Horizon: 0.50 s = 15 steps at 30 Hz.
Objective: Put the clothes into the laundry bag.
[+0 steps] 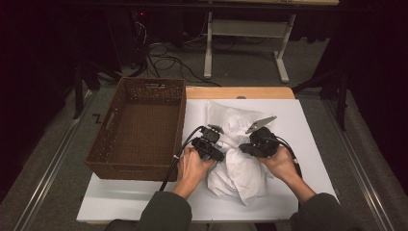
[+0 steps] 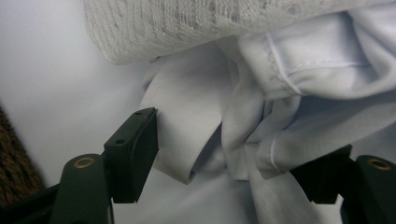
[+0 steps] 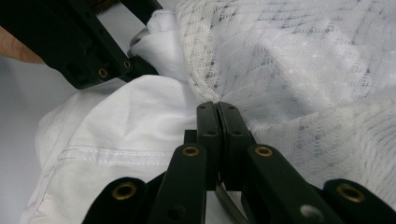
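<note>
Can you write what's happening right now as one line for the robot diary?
left gripper: open around smooth white cloth | right gripper: shut on lacy white cloth | basket: empty

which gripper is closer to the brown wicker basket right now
Left. The left gripper is just beside the brown wicker basket, near its right wall. The right gripper is farther off, across the white cloth pile.

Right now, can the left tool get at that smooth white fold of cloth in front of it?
Probably yes. The left tool is open, and the smooth white cloth already lies between its jaws, with nothing blocking. The lacy cloth sits just beyond it.
</note>
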Available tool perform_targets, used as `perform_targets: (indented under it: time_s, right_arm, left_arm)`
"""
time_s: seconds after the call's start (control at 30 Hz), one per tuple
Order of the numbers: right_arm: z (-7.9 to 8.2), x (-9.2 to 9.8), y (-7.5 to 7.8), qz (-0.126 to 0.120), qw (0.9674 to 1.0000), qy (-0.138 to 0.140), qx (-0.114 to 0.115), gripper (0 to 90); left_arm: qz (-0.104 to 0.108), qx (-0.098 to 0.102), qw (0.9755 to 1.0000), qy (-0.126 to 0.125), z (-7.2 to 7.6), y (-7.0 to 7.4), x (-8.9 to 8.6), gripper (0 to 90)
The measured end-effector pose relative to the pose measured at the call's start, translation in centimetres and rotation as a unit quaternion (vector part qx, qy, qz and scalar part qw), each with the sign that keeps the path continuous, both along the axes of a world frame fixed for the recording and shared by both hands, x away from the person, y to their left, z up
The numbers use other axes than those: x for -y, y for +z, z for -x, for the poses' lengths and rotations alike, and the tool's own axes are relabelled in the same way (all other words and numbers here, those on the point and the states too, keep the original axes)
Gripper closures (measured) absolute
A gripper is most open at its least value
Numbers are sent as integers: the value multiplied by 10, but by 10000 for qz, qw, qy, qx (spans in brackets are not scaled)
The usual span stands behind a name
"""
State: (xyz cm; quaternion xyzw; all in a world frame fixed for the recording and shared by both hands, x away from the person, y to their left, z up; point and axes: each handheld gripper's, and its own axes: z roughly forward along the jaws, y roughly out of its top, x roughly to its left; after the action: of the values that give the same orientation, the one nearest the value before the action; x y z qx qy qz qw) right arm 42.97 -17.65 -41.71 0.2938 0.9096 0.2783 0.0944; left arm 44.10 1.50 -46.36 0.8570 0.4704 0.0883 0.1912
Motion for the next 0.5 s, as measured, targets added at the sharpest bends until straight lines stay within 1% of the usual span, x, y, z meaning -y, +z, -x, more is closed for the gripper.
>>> perform_targets:
  time_s: [0.1,0.17,0.23,0.33,0.37,0.4,0.43,0.47,0.5]
  right_arm:
    - [0,-3,0,34,10000,73,29,895]
    - [1,-5,2,77,9999,80,20,895]
    - [1,-7,3,94,9999,82,43,895]
    - [1,-8,4,138,9998,91,73,895]
    - [1,-9,4,148,9998,77,64,894]
    - [0,-9,3,141,9999,86,43,894]
    - [0,-9,3,121,9999,78,4,894]
    - [0,-10,3,99,9999,57,-30,894]
    - [0,-10,3,81,9999,54,-30,894]
  left_arm:
    - [-46,-50,10000,10,-3,-4,0,346]
    - [-97,-64,9999,39,-5,-7,1,340]
    - [-125,-59,9999,68,-8,-9,2,314]
    - [-202,-14,9997,121,-11,-14,2,240]
    - [-211,-48,9997,142,-12,-17,2,220]
    - [-191,-102,9997,134,-13,-19,2,218]
    - [-146,-120,9998,115,-14,-21,1,226]
    - [-104,-119,9999,65,-14,-22,1,254]
    - [-81,-77,9999,-46,-13,-21,2,310]
